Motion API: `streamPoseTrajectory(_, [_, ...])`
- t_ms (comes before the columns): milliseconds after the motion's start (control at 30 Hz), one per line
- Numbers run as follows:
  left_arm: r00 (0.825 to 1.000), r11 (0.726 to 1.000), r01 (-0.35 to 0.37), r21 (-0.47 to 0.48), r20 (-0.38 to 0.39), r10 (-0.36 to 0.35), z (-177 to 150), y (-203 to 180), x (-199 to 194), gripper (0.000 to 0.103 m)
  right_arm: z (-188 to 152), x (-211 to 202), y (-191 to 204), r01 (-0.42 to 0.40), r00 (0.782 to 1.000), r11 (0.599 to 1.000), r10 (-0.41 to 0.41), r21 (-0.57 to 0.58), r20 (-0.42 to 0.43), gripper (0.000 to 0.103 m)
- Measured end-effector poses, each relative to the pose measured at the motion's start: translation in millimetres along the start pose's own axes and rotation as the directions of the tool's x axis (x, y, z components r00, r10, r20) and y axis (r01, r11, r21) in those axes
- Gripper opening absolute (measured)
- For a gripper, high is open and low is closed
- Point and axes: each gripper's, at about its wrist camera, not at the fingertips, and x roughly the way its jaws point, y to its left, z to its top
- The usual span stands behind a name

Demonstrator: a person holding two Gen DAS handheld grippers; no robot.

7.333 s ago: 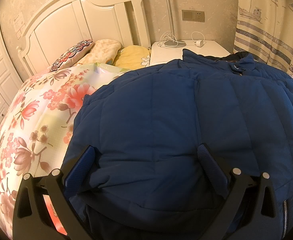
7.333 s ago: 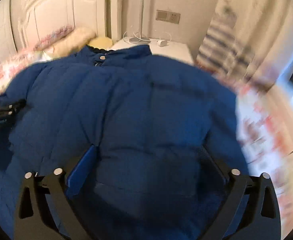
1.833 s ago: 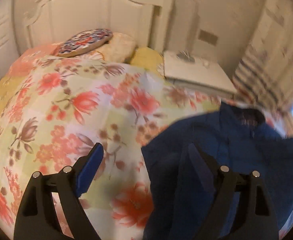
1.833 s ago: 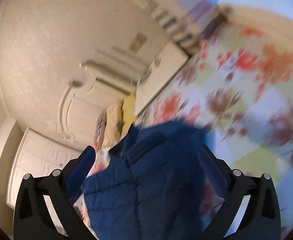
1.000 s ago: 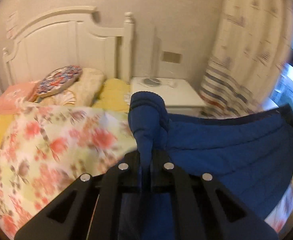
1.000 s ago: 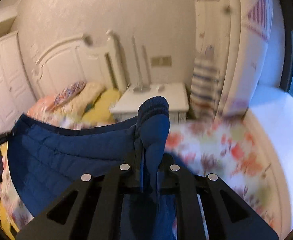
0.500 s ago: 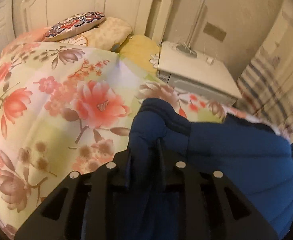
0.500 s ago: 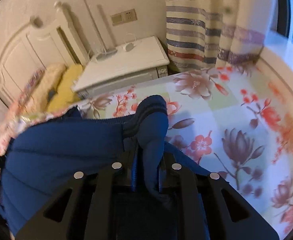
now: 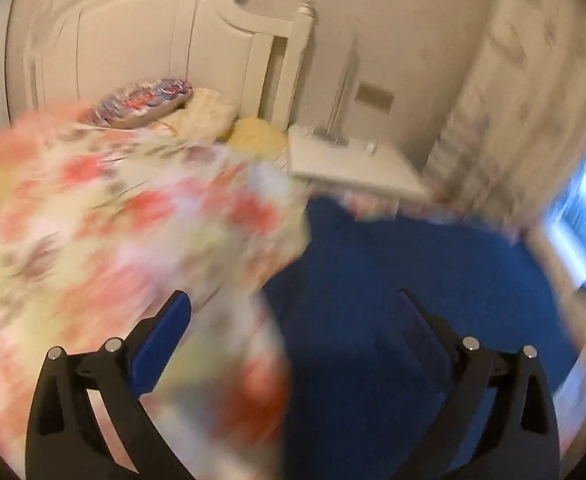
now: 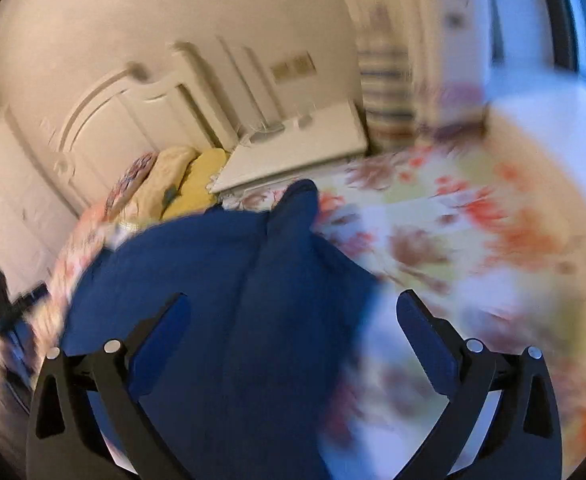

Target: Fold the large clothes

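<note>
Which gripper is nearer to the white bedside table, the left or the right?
I cannot tell. The frames are blurred. The bedside table stands beyond the blue jacket, ahead of both. The left gripper and the right gripper are both opening above the jacket.

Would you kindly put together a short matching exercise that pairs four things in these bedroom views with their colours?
Things:
1. jacket
2. bedspread
3. headboard
4. pillow nearest the nightstand

Colours:
A. yellow
B. white
C. dark blue
D. floral pink and pale green

Pairs: 1-C, 2-D, 3-B, 4-A
</note>
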Motion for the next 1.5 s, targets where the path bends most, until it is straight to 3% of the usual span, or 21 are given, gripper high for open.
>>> streamPoseTrajectory(67, [0.999,0.998,-0.004,0.065,-0.043,0.007,-38,-3,-17,0.100,-39,-22,-4,-0.010,1.000,1.000,0.009,-0.019,-0.027,0.099])
streamPoseTrajectory(167, [0.995,0.993,0.057,0.104,-0.092,-0.048,-94,-14,-31,0.100,-77,-24,-3,-0.045,0.995,0.998,0.042,-0.034,-0.088,0.099])
streamPoseTrajectory(300, [0.993,0.986,0.073,0.149,-0.098,-0.058,-121,-38,-21,0.100,-100,-11,12,-0.081,0.991,0.995,0.074,-0.057,-0.113,0.099])
streamPoseTrajectory(367, [0.996,0.990,0.038,0.136,-0.086,-0.027,-119,-50,-7,0.101,-95,-4,25,-0.078,0.994,0.992,0.070,-0.096,-0.080,0.099])
streamPoseTrajectory(400, [0.996,0.992,0.027,0.125,-0.084,-0.017,-115,-52,-3,0.101,-91,0,31,-0.068,0.996,0.991,0.061,-0.115,-0.068,0.094])
streamPoseTrajectory(433, [0.997,0.994,0.029,0.103,-0.076,-0.021,-108,-53,1,0.101,-90,2,37,-0.064,0.996,0.989,0.057,-0.134,-0.062,0.080])
streamPoseTrajectory(467, [0.997,0.997,0.040,0.073,-0.066,-0.035,-103,-51,2,0.101,-89,3,44,-0.050,0.998,0.987,0.043,-0.150,-0.050,0.077])
streamPoseTrajectory(567, [0.992,0.994,0.104,0.026,-0.079,-0.102,-99,-51,-2,0.064,-93,-4,56,-0.025,1.000,0.984,0.021,-0.175,-0.021,0.060])
streamPoseTrajectory(600, [0.992,0.995,0.099,0.029,-0.077,-0.097,-100,-53,-6,0.060,-97,-7,60,-0.006,1.000,0.981,0.004,-0.196,-0.015,0.056])
streamPoseTrajectory(667, [0.996,0.994,0.072,0.078,-0.056,-0.068,-100,-60,-16,0.060,-99,-10,63,0.010,1.000,0.979,-0.014,-0.206,-0.020,0.055])
streamPoseTrajectory(733, [0.994,0.993,0.095,0.074,-0.066,-0.090,-100,-57,-19,0.060,-99,-11,59,0.001,1.000,0.984,-0.006,-0.178,-0.026,0.055])
streamPoseTrajectory(800, [0.991,0.992,0.122,0.041,-0.063,-0.119,-97,-49,-21,0.069,-98,-10,60,0.009,1.000,0.984,-0.013,-0.177,-0.024,0.055])
streamPoseTrajectory(967, [0.986,0.989,0.139,0.053,-0.099,-0.133,-86,-49,-9,0.070,-98,-6,59,0.005,1.000,0.987,-0.010,-0.158,-0.028,0.055])
streamPoseTrajectory(1033, [0.984,0.987,0.148,0.069,-0.110,-0.140,-90,-52,-4,0.059,-99,-6,57,-0.002,1.000,0.989,-0.002,-0.146,-0.027,0.054])
streamPoseTrajectory(1067, [0.983,0.985,0.156,0.069,-0.106,-0.148,-92,-53,-4,0.046,-100,-7,57,-0.001,1.000,0.990,-0.002,-0.142,-0.022,0.052])
streamPoseTrajectory(1100, [0.984,0.985,0.162,0.062,-0.086,-0.157,-95,-54,-9,0.034,-101,-8,59,0.002,1.000,0.990,-0.004,-0.143,-0.017,0.047])
streamPoseTrajectory(1133, [0.986,0.986,0.158,0.058,-0.070,-0.154,-97,-56,-15,0.030,-103,-12,62,0.026,1.000,0.988,-0.027,-0.152,-0.007,0.035])
streamPoseTrajectory(1200, [0.988,0.985,0.153,0.084,-0.025,-0.152,-105,-65,-40,0.023,-106,-25,66,0.044,0.999,0.987,-0.044,-0.153,0.002,0.029])
streamPoseTrajectory(1333, [0.982,0.977,0.183,0.109,0.020,-0.186,-138,-62,-102,0.022,-135,-82,71,-0.011,1.000,0.984,0.013,-0.179,0.008,0.024])
streamPoseTrajectory(1500, [0.984,0.978,0.177,0.112,-0.023,-0.176,-213,-39,-157,0.024,-208,-134,70,-0.064,0.998,0.981,0.058,-0.184,-0.033,0.024])
